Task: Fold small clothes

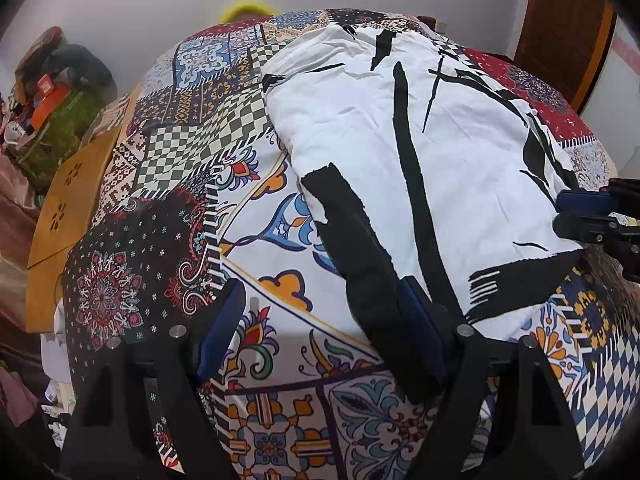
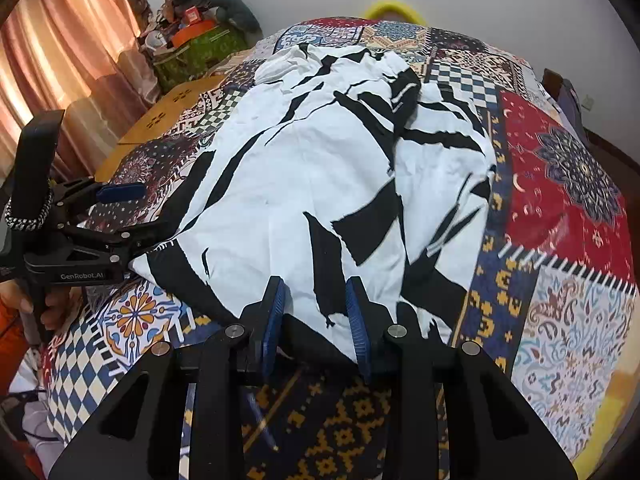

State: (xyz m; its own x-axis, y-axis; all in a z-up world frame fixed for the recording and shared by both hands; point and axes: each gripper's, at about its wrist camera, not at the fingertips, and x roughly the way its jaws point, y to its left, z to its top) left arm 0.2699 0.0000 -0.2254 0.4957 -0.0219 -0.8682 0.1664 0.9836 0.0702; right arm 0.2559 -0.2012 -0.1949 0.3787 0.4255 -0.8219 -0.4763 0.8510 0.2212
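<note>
White black-streaked garment (image 2: 332,184), spread flat, rumpled

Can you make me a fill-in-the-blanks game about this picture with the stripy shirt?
1. The shirt is white with ____ marks.
2. The shirt lies on a patchwork ____.
3. The left gripper has its jaws wide ____, with nothing between them.
4. Behind the bed, by the wall, sits a ____ ring.

Missing words: black; bedspread; open; yellow
</note>
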